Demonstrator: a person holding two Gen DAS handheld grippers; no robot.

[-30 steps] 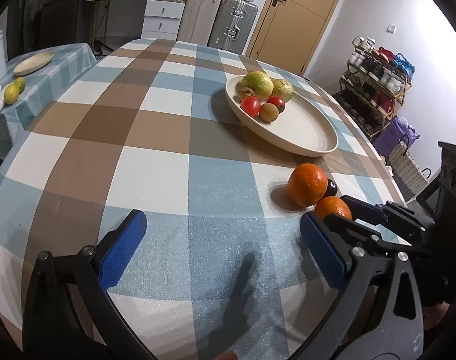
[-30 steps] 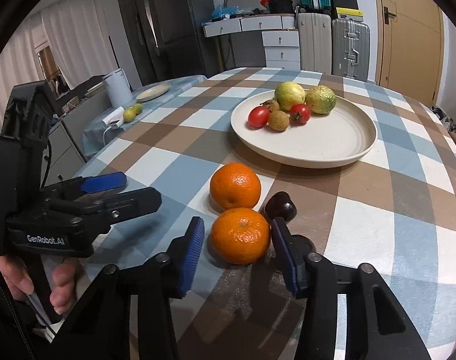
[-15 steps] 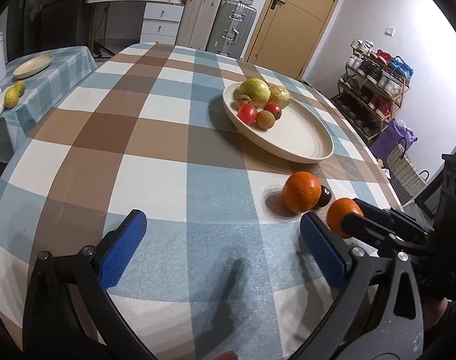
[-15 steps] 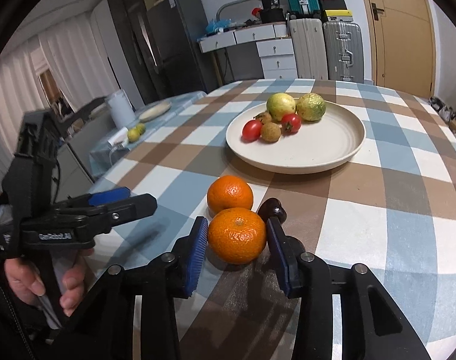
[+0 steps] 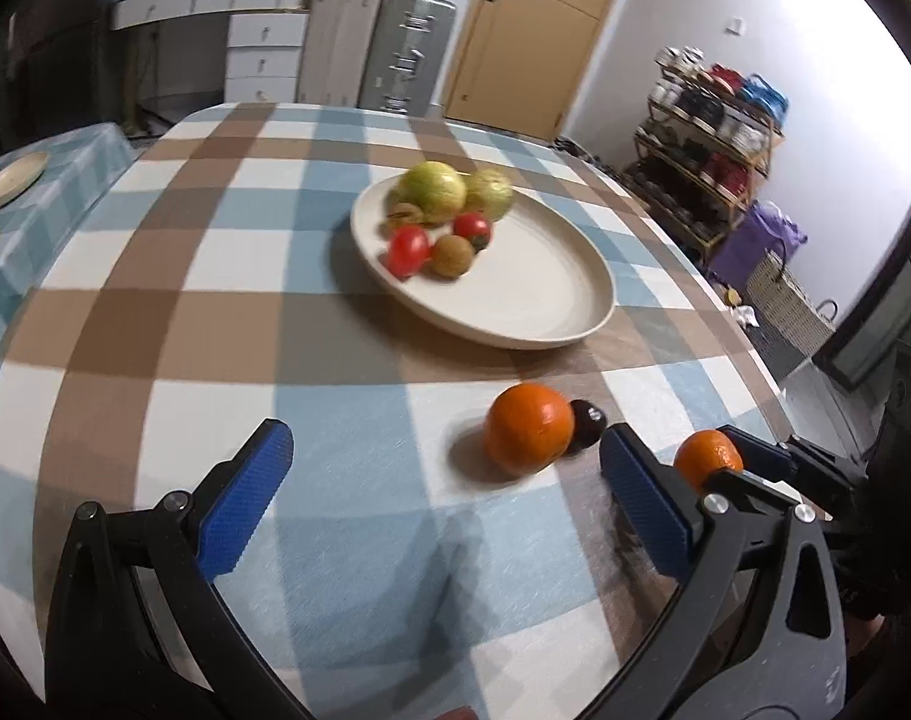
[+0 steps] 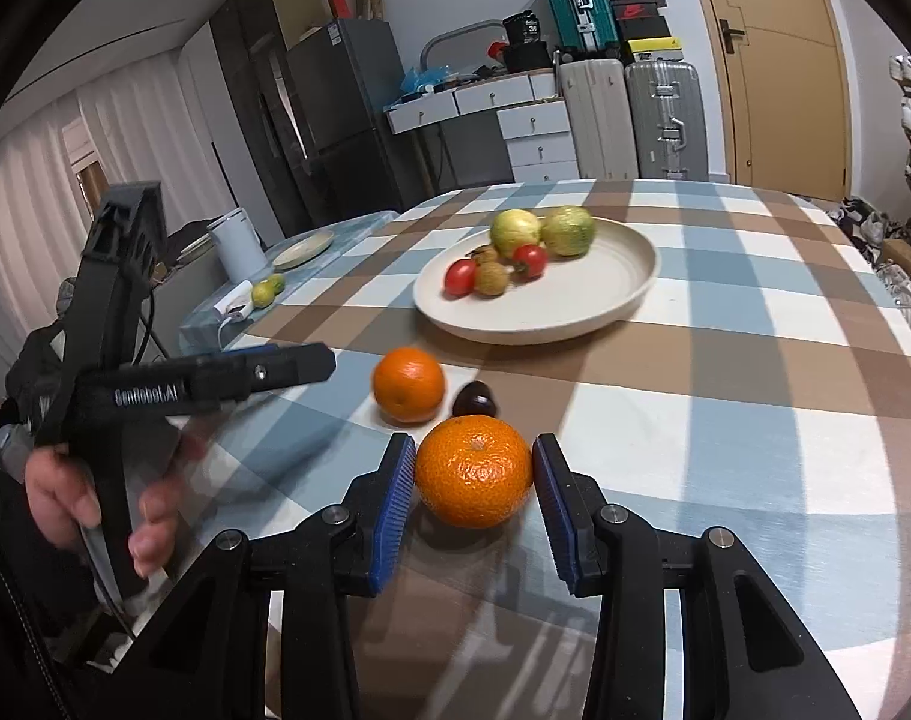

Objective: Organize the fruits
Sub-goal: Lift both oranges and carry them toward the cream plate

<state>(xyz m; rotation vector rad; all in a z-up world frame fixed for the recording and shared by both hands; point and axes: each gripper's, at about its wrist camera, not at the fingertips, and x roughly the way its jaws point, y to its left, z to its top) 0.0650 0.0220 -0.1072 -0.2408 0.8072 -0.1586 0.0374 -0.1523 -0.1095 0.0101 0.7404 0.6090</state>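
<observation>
My right gripper (image 6: 472,480) is shut on an orange (image 6: 473,471) and holds it above the checked tablecloth; the held orange also shows in the left wrist view (image 5: 707,459). A second orange (image 6: 408,383) (image 5: 529,427) and a small dark fruit (image 6: 475,399) (image 5: 587,420) lie on the cloth. Beyond them a cream plate (image 6: 605,294) (image 5: 539,294) holds two green-yellow fruits, two red tomatoes and small brown fruits. My left gripper (image 5: 443,501) is open and empty, low over the near cloth, left of the loose orange.
A side table at the left carries a small plate (image 5: 11,180), yellow-green fruits (image 6: 266,291) and a white kettle (image 6: 236,243). Suitcases, drawers and a door stand behind the table. A shoe rack (image 5: 713,120) is at the right.
My right gripper has closed on the near orange and lifted it off the cloth, back toward me. The left gripper has stayed open and shifted slightly.
</observation>
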